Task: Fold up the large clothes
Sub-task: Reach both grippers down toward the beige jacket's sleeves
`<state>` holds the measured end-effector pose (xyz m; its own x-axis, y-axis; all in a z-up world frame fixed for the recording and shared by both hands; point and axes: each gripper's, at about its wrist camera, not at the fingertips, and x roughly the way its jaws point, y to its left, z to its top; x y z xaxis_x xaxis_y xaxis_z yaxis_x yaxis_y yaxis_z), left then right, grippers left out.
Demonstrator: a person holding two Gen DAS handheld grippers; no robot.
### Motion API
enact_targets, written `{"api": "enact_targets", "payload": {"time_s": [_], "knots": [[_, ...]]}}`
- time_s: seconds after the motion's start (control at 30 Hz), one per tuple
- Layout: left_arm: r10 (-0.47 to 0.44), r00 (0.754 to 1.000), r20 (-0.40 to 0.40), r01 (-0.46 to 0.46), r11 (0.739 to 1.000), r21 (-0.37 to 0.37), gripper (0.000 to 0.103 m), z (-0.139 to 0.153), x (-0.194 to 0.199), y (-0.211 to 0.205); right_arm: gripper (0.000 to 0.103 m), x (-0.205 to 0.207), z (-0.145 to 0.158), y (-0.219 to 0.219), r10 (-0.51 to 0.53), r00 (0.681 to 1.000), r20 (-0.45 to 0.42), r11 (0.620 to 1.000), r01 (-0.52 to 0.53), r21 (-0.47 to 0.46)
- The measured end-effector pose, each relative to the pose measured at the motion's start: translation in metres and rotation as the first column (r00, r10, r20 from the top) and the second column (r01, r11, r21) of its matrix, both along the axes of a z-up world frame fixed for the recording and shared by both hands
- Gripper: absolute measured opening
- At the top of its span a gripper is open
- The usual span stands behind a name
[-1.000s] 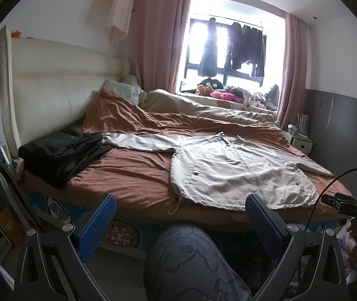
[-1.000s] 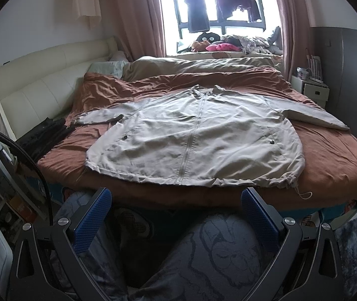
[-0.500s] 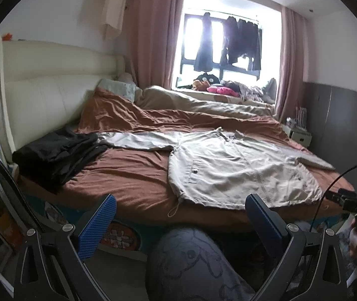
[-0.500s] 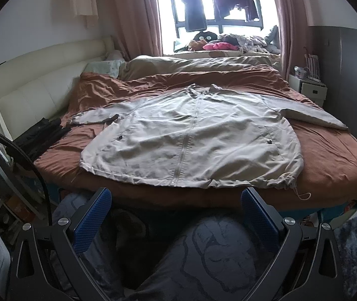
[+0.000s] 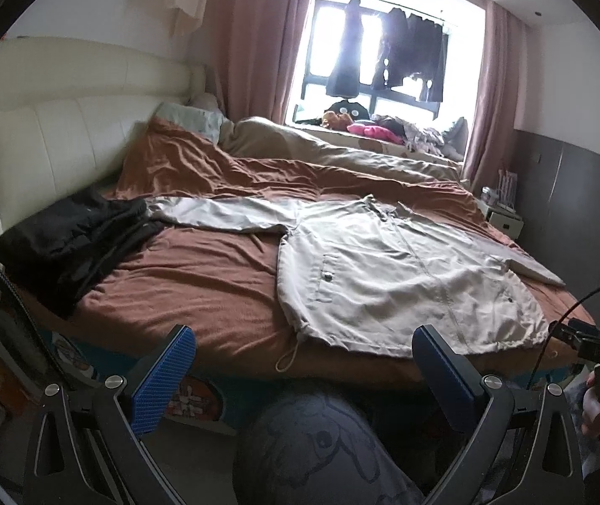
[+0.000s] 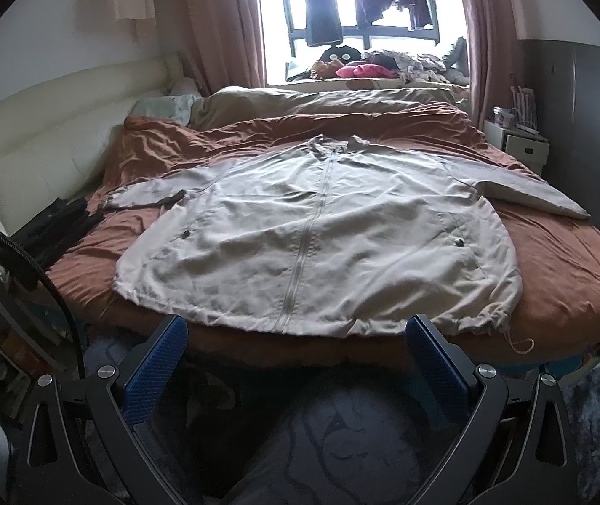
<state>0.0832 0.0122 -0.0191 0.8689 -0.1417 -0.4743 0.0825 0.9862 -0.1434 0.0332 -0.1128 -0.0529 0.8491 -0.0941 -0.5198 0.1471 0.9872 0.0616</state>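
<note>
Beige zip-front jacket (image 6: 316, 235) lay flat, front up, on the rust-brown duvet (image 6: 561, 277), hem along the near bed edge, both sleeves spread out to the sides. Left sleeve cuff (image 5: 165, 206) touched a pile of black clothing (image 5: 68, 231) near the headboard (image 5: 47, 134).

Change over the last second: both wrist views crept closer to the bed and the jacket sat a little lower and larger in frame. Jacket itself hadn't shifted, no crease moved. So an approach only, no contact.

Left gripper (image 5: 300, 362) had its blue pads wide apart, nothing between them, hovering short of the bed edge, left of the hem's drawstring (image 5: 285, 360). Right gripper (image 6: 295, 349) likewise spread and empty, roughly centred on the zip at the hem. The person's patterned trouser knee (image 6: 342, 429) sat below the fingers.

My read: folding hadn't started. Garment was pre-laid, so the likely first step was bringing a sleeve in. Thin slack fabric, likely to bunch if pinched off-edge.
</note>
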Motion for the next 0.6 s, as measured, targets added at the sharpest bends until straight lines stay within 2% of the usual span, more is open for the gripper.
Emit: {"api": "enact_targets", "payload": {"time_s": [0.4,0.6], "knots": [[-0.001,0.996,-0.091,-0.003,0.999,-0.042,0.103,-0.021,0.096,0.014,0.103,0.076,-0.002,-0.016,-0.019,1.0,-0.023,1.0,0.019,0.011],[-0.003,0.99,-0.142,-0.007,0.998,-0.068,0.1,-0.036,0.142,0.027,0.103,0.12,-0.006,-0.019,-0.014,0.999,-0.04,1.0,0.014,0.015]]}}
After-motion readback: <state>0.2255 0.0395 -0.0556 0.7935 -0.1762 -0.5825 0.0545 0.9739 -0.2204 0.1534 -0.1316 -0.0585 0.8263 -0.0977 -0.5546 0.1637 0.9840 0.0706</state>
